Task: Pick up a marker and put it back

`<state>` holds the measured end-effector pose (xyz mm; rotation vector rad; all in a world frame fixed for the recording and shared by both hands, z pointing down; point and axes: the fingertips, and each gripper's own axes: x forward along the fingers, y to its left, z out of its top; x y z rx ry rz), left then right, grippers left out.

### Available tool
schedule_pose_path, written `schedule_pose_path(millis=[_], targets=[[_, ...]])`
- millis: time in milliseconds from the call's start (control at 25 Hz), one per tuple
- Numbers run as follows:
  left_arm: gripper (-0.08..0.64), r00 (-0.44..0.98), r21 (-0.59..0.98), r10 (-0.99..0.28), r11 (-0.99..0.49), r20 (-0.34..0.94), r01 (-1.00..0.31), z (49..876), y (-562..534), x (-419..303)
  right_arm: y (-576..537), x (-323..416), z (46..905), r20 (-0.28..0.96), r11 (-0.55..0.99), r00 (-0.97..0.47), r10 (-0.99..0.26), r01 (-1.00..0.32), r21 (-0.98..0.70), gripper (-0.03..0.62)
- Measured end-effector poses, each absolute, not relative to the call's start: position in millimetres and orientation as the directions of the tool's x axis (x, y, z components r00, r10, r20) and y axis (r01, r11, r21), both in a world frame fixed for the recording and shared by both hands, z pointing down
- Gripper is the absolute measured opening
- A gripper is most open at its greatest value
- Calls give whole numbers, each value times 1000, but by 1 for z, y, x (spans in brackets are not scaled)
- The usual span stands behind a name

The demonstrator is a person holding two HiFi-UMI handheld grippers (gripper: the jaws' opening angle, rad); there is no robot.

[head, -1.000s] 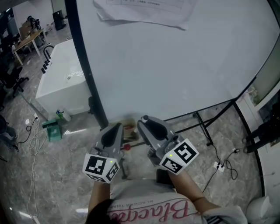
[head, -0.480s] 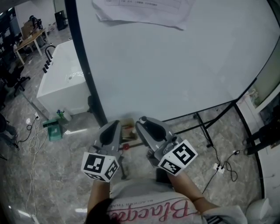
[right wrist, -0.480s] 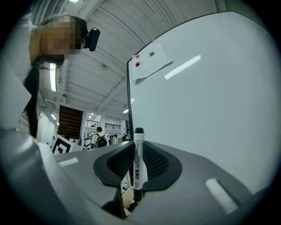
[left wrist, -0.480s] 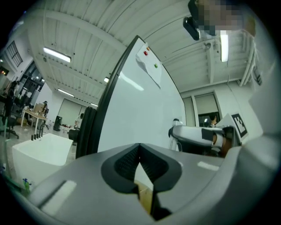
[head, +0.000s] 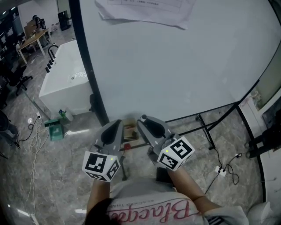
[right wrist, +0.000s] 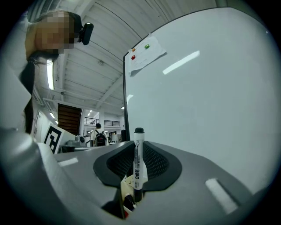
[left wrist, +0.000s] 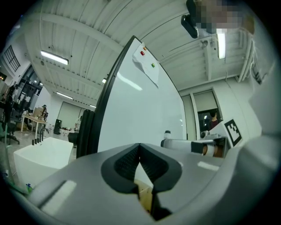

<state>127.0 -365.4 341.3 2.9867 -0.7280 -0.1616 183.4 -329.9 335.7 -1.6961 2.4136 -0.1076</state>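
A white marker with a black cap point(right wrist: 138, 160) stands upright between the jaws of my right gripper point(right wrist: 139, 151), which is shut on its barrel. In the head view the right gripper point(head: 145, 121) is held low in front of the whiteboard point(head: 175, 66), its jaws pointing at the board's lower edge. Just to its left, the left gripper point(head: 115, 128) points the same way. Its pads point(left wrist: 131, 160) meet at the tip with nothing between them. Below the jaws, a small brownish box point(head: 128, 130) sits at the foot of the board.
Papers point(head: 142, 9) hang at the top of the whiteboard under coloured magnets. The board's black frame post point(head: 88, 66) and stand legs point(head: 204, 127) reach the marble floor. A white cabinet point(head: 66, 83) and a green object point(head: 54, 129) stand at the left. Cables point(head: 224, 169) lie at the right.
Both grippers stay almost where they were, in front of the board. The right gripper's marker cube has turned slightly. The marker remains gripped.
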Motion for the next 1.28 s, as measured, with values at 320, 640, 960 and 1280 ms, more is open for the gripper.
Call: schedule_pose_path(millis=[320, 640, 960, 1280], targets=[[0, 885, 79, -464, -885, -49, -460, 347, -368, 125, -361, 184, 404, 41, 326, -357, -933, -888, -324, 63], [0, 891, 93, -453, -888, -20, -450, 354, -368, 124, -361, 191, 439, 162, 255, -334, -928, -892, -374, 64], [0, 903, 93, -430, -899, 5, -429, 361, -360, 128, -364, 189, 438, 160, 255, -299, -941, -935, -247, 83], [0, 894, 104, -448, -889, 14, -447, 364, -362, 118, -335, 208, 393, 42, 234, -250, -967, -944, -232, 158]])
